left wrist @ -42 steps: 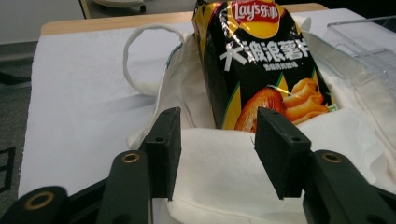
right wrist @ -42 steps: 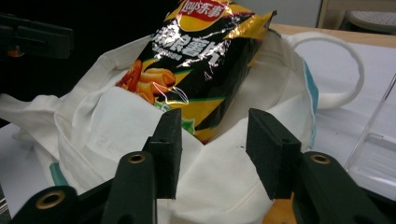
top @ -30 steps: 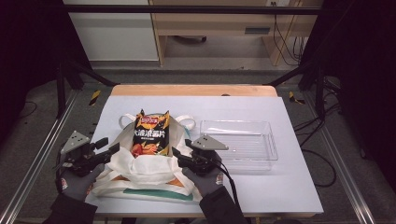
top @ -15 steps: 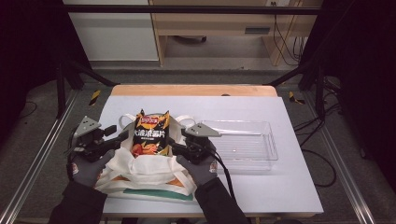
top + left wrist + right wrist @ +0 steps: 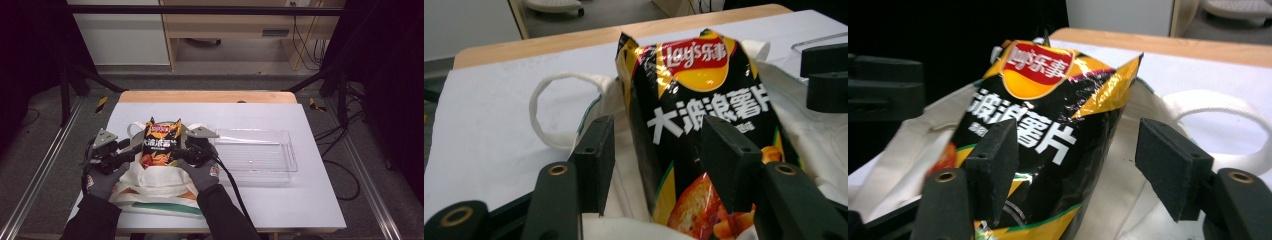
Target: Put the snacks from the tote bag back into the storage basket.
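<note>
A black and orange Lay's chips bag (image 5: 159,141) stands upright in the mouth of a white tote bag (image 5: 155,182). My left gripper (image 5: 131,148) is at the bag's left side. In the left gripper view its jaws (image 5: 661,160) are open around the bag's (image 5: 704,100) left edge, with a gap on the near side. My right gripper (image 5: 184,148) is at the bag's right side. Its jaws (image 5: 1083,160) have just been opening and straddle the bag (image 5: 1048,115) without pressing on it.
A clear plastic tray (image 5: 257,155) lies empty to the right of the tote on the white table cover (image 5: 310,200). The tote's handle loops (image 5: 559,110) lie flat behind the bag. A wooden table edge (image 5: 205,96) runs along the far side.
Both hands have moved away from the person and inward, from the tote's sides up to the chips bag. The right jaws stand wider than before.
</note>
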